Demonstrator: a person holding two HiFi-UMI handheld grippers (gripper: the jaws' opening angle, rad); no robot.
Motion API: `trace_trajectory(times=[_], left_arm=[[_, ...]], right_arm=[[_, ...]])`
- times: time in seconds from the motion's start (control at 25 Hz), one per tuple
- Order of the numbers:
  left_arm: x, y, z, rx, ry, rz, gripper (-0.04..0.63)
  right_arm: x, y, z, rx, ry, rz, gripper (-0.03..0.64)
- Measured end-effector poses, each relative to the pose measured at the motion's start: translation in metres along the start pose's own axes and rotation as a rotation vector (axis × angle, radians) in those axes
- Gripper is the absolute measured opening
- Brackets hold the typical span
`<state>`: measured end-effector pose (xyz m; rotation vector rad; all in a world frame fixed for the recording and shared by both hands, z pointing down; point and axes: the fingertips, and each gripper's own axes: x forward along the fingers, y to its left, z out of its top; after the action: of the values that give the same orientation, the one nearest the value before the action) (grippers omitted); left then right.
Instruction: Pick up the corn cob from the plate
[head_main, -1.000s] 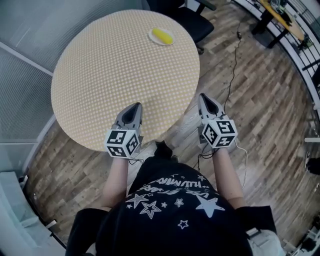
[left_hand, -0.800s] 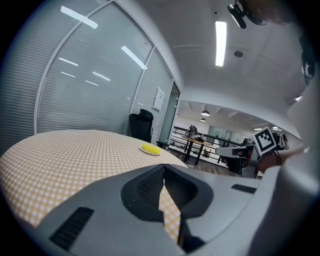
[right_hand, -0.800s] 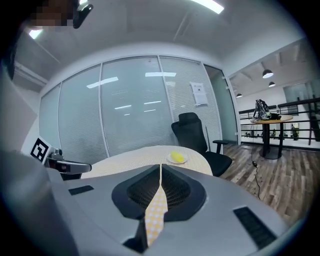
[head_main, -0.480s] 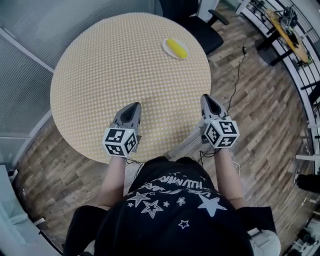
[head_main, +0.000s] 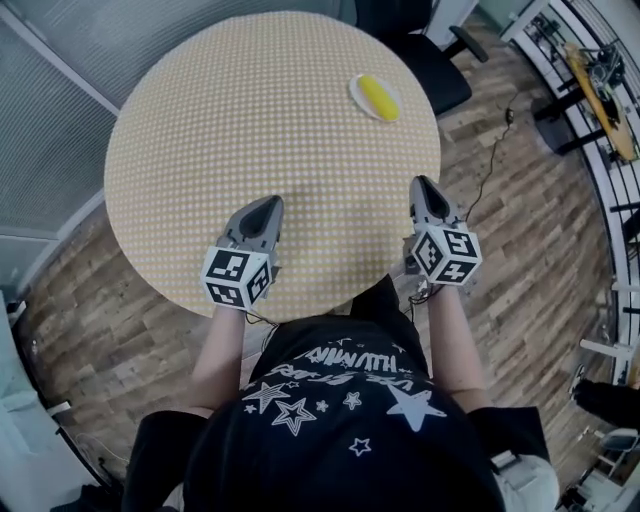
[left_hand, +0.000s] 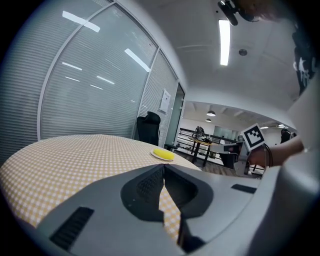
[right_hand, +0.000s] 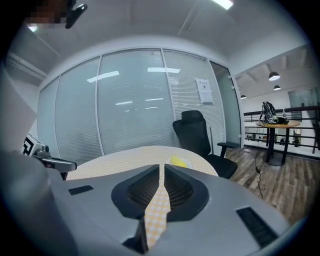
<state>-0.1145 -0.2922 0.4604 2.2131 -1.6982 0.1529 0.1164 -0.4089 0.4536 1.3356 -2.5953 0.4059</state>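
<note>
A yellow corn cob (head_main: 379, 96) lies on a small white plate (head_main: 358, 90) at the far right of the round table (head_main: 200, 120) with the checked cloth. My left gripper (head_main: 268, 207) is shut and empty, over the table's near part and well short of the plate. Also shut and empty, my right gripper (head_main: 424, 183) hovers at the table's right edge, nearer the plate. In the left gripper view the corn cob (left_hand: 163, 154) shows far ahead beyond the closed tips (left_hand: 163, 167). The right gripper view shows the corn cob (right_hand: 179, 161) just past its closed tips (right_hand: 161, 167).
A black office chair (head_main: 425, 55) stands behind the table close to the plate. A glass wall with blinds (head_main: 60, 40) curves round the left side. Desks (head_main: 600, 80) and a floor cable (head_main: 490, 150) lie to the right on the wooden floor.
The person has stepped closer to the table. Both grippers have moved forward, the left further over the cloth, the right up to the table's edge. Both jaws stayed shut.
</note>
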Motion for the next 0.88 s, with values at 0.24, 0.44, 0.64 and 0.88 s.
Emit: trace_trajectory(times=[0.24,0.44,0.64,0.88], left_arm=[[0.017,0.002,0.011,0.003,-0.017,0.098,0.009],[0.026,0.007,0.025,-0.026,-0.029,0.231,0.009],[0.032,0.013,0.038,-0.042,-0.025,0.341,0.009],[0.055,0.01,0.045,-0.068,-0.024,0.435,0.009]], right_arm=[[0.051,-0.02,0.013,-0.003,0.032,0.096,0.032],[0.101,-0.045,0.012,0.004,0.123,0.166,0.035],[0.152,-0.062,0.007,0.011,0.247,0.243,0.137],[0.204,-0.071,0.005,-0.012,0.364,0.349,0.237]])
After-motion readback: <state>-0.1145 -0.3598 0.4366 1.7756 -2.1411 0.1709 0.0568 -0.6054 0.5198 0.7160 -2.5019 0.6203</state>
